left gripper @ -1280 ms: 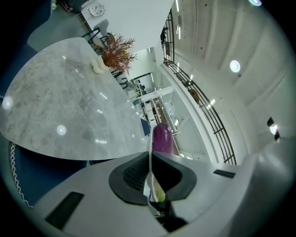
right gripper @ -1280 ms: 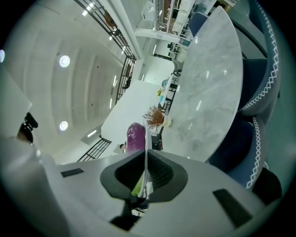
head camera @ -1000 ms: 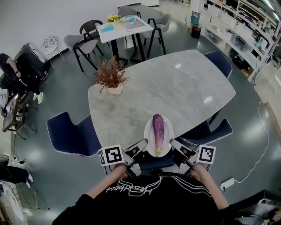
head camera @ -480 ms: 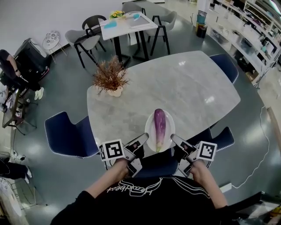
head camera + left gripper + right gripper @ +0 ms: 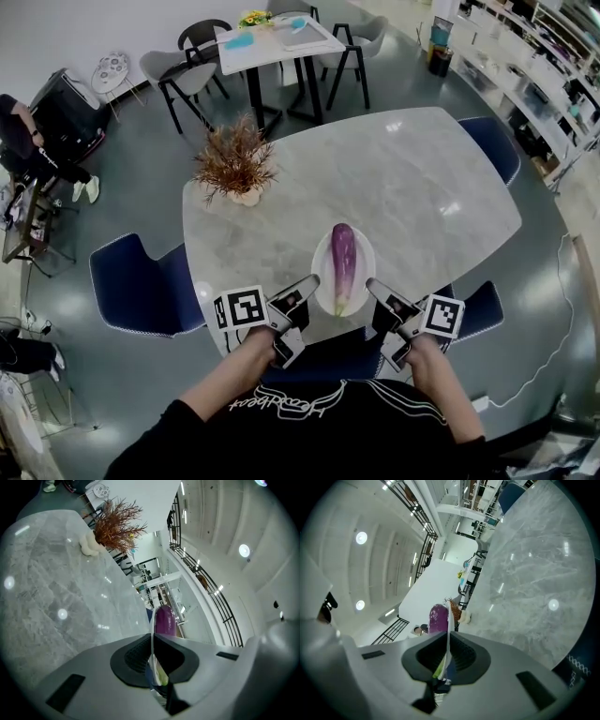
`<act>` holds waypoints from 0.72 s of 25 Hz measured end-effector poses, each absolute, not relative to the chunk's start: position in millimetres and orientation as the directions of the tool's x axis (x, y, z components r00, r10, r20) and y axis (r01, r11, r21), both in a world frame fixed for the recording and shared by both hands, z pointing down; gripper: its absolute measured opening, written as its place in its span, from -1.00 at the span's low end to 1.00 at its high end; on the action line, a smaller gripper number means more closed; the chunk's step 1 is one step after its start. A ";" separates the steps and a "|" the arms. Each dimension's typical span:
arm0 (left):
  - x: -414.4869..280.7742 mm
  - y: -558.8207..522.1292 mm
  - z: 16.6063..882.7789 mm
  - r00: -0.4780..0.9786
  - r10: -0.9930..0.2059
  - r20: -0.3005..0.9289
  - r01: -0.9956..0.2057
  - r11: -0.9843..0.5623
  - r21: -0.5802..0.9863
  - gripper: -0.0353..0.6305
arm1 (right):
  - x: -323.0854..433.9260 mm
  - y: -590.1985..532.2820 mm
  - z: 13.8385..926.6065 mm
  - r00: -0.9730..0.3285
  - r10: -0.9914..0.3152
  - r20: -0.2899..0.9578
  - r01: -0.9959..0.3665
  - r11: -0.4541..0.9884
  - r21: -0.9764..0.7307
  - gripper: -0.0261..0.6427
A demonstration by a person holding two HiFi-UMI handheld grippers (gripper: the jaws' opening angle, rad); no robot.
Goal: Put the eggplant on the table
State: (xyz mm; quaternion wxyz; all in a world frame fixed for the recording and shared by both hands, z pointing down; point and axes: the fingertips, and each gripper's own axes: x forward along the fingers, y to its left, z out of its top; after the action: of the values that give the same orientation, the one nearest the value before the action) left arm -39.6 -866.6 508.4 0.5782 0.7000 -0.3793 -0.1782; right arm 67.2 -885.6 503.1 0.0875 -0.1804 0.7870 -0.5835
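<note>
The only writing is white script across the person's black shirt (image 5: 305, 405), too small to read surely; each of the two marker cubes shows a black-and-white square code. One eggplant (image 5: 343, 265) lies on one white plate (image 5: 322, 281) over the near edge of the marble table (image 5: 422, 187), its long axis running away from the person, with the darker purple end farthest off. The left gripper (image 5: 305, 286) and right gripper (image 5: 375, 288) each pinch the plate's thin rim from opposite sides. One potted dried plant (image 5: 234, 164) stands well apart.
</note>
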 end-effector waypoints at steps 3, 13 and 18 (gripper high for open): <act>-43.4 -880.9 515.5 0.650 -0.738 0.183 -0.310 -0.037 0.950 -0.82 | 63.6 -900.0 509.8 -0.920 -0.383 0.079 -0.187 0.256 -0.948 -0.87; -54.6 -929.1 557.3 0.620 -0.752 0.224 -0.342 -0.002 0.940 -0.82 | 53.1 -949.4 550.5 -0.915 -0.380 0.137 -0.232 0.218 -0.948 -0.86; -54.7 -940.3 585.3 0.617 -0.745 0.253 -0.349 0.030 0.937 -0.82 | 50.7 -961.1 574.4 -0.914 -0.378 0.147 -0.236 0.199 -0.951 -0.86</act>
State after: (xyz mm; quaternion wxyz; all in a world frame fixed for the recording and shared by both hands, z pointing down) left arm -54.7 -940.3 585.3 0.5925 0.6762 -0.4046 -0.1671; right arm 50.7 -961.1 574.4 0.0593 -0.1989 0.7721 -0.6006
